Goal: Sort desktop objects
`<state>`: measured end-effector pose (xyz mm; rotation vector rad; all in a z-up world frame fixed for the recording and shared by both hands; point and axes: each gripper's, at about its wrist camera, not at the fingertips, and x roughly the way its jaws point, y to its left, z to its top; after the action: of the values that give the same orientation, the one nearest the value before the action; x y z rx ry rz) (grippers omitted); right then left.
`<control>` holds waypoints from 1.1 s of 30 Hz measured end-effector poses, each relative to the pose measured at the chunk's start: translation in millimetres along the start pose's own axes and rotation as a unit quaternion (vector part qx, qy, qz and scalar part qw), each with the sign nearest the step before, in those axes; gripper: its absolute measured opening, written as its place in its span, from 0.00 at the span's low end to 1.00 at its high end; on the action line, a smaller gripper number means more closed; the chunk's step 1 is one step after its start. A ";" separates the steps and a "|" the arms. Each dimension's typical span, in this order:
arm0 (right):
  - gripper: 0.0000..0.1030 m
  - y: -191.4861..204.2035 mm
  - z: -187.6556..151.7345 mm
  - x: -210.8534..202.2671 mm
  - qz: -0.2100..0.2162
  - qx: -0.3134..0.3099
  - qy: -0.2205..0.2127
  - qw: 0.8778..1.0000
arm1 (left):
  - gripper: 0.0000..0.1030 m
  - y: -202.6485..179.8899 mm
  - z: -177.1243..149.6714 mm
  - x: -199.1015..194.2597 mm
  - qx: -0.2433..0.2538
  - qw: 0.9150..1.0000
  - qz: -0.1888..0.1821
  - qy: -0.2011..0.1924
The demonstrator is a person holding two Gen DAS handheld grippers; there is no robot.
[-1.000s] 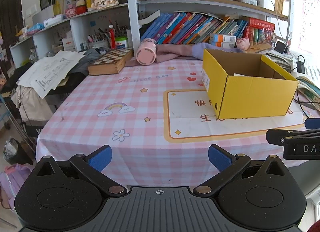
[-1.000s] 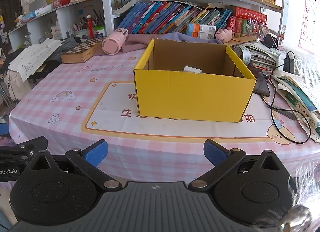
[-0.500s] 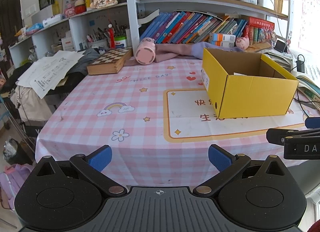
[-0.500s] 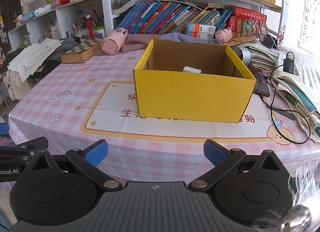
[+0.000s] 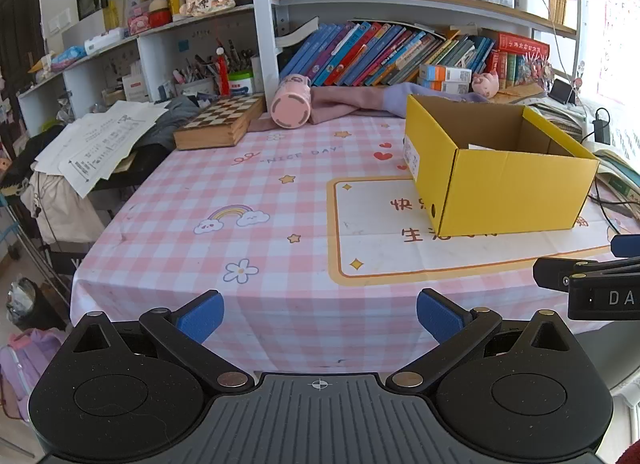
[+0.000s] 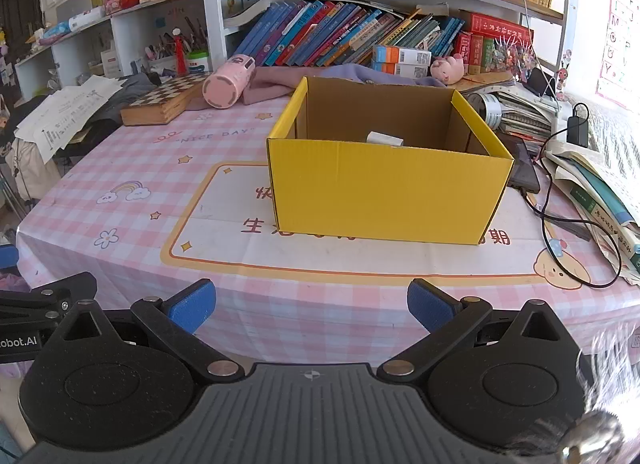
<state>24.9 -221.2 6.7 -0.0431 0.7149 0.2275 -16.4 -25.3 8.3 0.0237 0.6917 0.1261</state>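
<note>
You held your left gripper (image 5: 319, 314) at the near edge of the table (image 5: 280, 199), with its 2 blue pads wide apart and nothing between them. Your right gripper (image 6: 311, 304) sat at the same near edge, just beside the left one, and it was spread wide and empty too.

The yellow box (image 6: 384, 187) stood on the right half of the table, on the big white patch of the pink checked cloth. Its top was open. 1 small white thing (image 6: 385, 139) lay inside it, near the back wall.

At the far edge of the table, a pink cup (image 5: 291, 107) lay on its side, touching a pink and purple cloth (image 5: 348, 103). Just to the left of the cup was a chess board box (image 5: 220, 121). Books and papers (image 6: 592, 187) were piled along the right edge, with a black cord (image 6: 560, 219) looping across them.
</note>
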 end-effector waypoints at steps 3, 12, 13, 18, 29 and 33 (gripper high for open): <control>1.00 -0.1 0.1 0.0 0.000 0.000 0.000 1.000 | 1.00 0.5 0.8 0.7 0.001 1.000 0.000 -0.001; 1.00 1.4 0.7 1.2 0.000 -0.001 0.001 1.000 | 1.00 1.2 1.4 2.7 0.002 1.000 0.000 0.000; 1.00 2.0 1.0 1.5 0.001 -0.002 0.001 1.000 | 1.00 1.3 1.5 2.9 0.001 1.000 0.000 0.000; 1.00 3.8 1.2 1.6 0.001 -0.002 0.002 1.000 | 1.00 1.7 1.1 3.1 0.002 1.000 0.000 0.000; 1.00 4.1 0.1 3.4 0.000 -0.001 0.004 1.000 | 1.00 1.7 0.7 4.5 0.005 1.000 -0.003 0.004; 1.00 4.4 -1.1 4.2 0.000 -0.001 0.005 1.000 | 1.00 2.0 0.9 5.5 0.006 1.000 -0.004 0.007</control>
<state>26.3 -216.2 3.3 -0.0453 0.7248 0.2281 -11.9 -22.6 5.6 0.0322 0.7063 0.1143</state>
